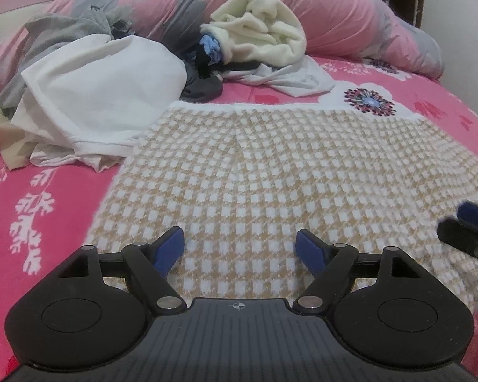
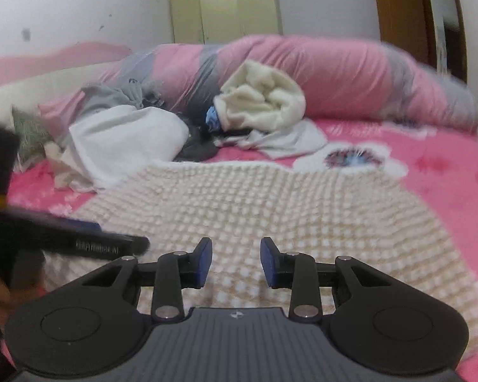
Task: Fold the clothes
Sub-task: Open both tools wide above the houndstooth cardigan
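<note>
1. A loose heap of laundry lies on the bed beyond the checked garment point(image 1: 271, 172): a white garment point(image 1: 102, 95) at the left touches its far left corner, with a grey one point(image 1: 63, 28) behind it.
2. Farther back sits a rolled cream fleece point(image 1: 264, 28), with dark and blue items point(image 1: 207, 54) tucked beside it and a pale grey cloth point(image 1: 290, 78) spread under it.
3. The tan-and-white checked garment is spread flat on the bed, directly in front of both grippers (its far edge has a white trim).
4. The left hand-held gripper point(image 1: 240, 250) hangs over the garment's near edge with its blue pads point(image 1: 169, 250) spread wide, holding nothing.
5. The right hand-held gripper point(image 2: 235, 262) is over the same garment, jaws partly apart and empty; that view is blurred, so whether the pads touch the cloth is hard to say.
6. The bed has a bright pink floral sheet point(image 1: 47, 191), and a rolled pink-and-grey duvet point(image 1: 350, 9) lies along the far side.
7. Behind are a white wall point(image 2: 79, 6), a pale cabinet point(image 2: 226, 9) and a wooden door frame point(image 2: 398, 12).
</note>
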`<state>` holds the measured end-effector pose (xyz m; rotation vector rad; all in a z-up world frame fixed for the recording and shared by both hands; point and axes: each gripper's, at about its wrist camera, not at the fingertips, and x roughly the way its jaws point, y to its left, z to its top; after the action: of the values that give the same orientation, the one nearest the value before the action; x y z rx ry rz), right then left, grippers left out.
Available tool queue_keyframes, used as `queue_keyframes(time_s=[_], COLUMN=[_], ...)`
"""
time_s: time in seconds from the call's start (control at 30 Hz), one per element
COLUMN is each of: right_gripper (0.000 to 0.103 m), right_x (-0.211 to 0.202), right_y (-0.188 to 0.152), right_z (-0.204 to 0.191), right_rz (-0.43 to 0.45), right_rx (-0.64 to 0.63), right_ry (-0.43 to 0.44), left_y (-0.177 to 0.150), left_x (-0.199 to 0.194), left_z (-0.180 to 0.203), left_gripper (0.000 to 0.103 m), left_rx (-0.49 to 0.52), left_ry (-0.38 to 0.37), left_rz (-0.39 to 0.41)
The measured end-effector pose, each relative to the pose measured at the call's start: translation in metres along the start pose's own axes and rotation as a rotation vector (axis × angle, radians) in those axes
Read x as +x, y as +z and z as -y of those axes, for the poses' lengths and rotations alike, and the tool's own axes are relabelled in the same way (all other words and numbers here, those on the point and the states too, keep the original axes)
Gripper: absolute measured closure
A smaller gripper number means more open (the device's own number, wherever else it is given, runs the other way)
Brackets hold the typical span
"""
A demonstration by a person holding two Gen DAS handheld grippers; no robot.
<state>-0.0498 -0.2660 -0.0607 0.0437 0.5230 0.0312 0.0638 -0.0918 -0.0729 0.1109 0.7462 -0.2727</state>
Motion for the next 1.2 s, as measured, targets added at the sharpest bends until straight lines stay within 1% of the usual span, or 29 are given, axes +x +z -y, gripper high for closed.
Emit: queue_keyframes(time_s=[0.07, 0.13, 0.17, 0.23, 0.33, 0.37, 0.43, 0.5, 0.67, 0.73, 0.8, 0.87, 0.9, 0.93, 1.0, 1.13, 1.2], right_gripper=[0.067, 0.068, 0.068, 0.068, 0.067, 0.067, 0.067, 0.067, 0.067, 0.067, 0.066, 0.066, 0.065, 0.061, 0.06, 0.06, 0.057], right_x=[0.01, 0.015, 0.012, -0.001, -0.015, -0.016, -0.008, 0.005, 0.009, 0.01, 0.009, 0.006, 0.005, 0.005, 0.003, 0.003, 0.003], right_y=[-0.013, -0.023, -0.024, -0.017, -0.01, -0.01, -0.016, -0.03, -0.037, -0.038, -0.038, -0.04, -0.04, -0.039, -0.039, -0.037, -0.037], right_z=[0.005, 0.012, 0.015, 0.021, 0.036, 0.045, 0.064, 0.079, 0.066, 0.066, 0.066, 0.071, 0.073, 0.075, 0.076, 0.077, 0.076], right_rz=[-0.059, -0.081, -0.082, -0.04, 0.023, 0.027, -0.006, -0.051, -0.042, -0.04, -0.039, -0.039, -0.04, -0.04, -0.043, -0.048, -0.046], right_rx=[-0.01, 0.02, 0.036, 0.047, 0.055, 0.071, 0.115, 0.141, 0.081, 0.086, 0.096, 0.107, 0.116, 0.126, 0.142, 0.155, 0.163], right_ry=[-0.035, -0.052, -0.052, -0.069, -0.145, -0.171, -0.21, -0.213, -0.257, -0.259, -0.253, -0.245, -0.239, -0.23, -0.218, -0.22, -0.222], left_y=[-0.001, -0.001, 0.0, 0.0, 0.0, 0.0, 0.0, 0.0, -0.001, -0.001, -0.002, -0.004, -0.006, -0.007, -0.009, -0.014, -0.017], left_x=[-0.001, -0.001, -0.001, -0.002, -0.001, -0.001, -0.001, -0.001, -0.002, -0.002, -0.002, -0.003, -0.005, -0.006, -0.008, -0.013, -0.016], left_z=[0.001, 0.003, 0.003, 0.003, 0.004, 0.004, 0.005, 0.005, 0.007, 0.007, 0.007, 0.006, 0.006, 0.005, 0.004, 0.001, 0.0], left_gripper=[0.024, 0.024, 0.023, 0.022, 0.02, 0.019, 0.018, 0.017, 0.015, 0.011, 0.005, 0.004, 0.003, 0.003, 0.0, 0.0, 0.0], left_rx=[-0.003, 0.001, 0.002, 0.003, 0.009, 0.011, 0.007, 0.005, 0.004, 0.003, 0.001, -0.005, -0.01, -0.014, -0.024, -0.042, -0.051], left_ry=[0.006, 0.013, 0.017, 0.022, 0.031, 0.035, 0.04, 0.044, 0.061, 0.072, 0.087, 0.087, 0.084, 0.082, 0.077, 0.067, 0.062], left_rz=[0.0, -0.005, -0.007, -0.013, -0.014, -0.013, -0.013, -0.014, -0.016, -0.014, -0.013, -0.01, -0.007, -0.004, 0.002, 0.015, 0.021])
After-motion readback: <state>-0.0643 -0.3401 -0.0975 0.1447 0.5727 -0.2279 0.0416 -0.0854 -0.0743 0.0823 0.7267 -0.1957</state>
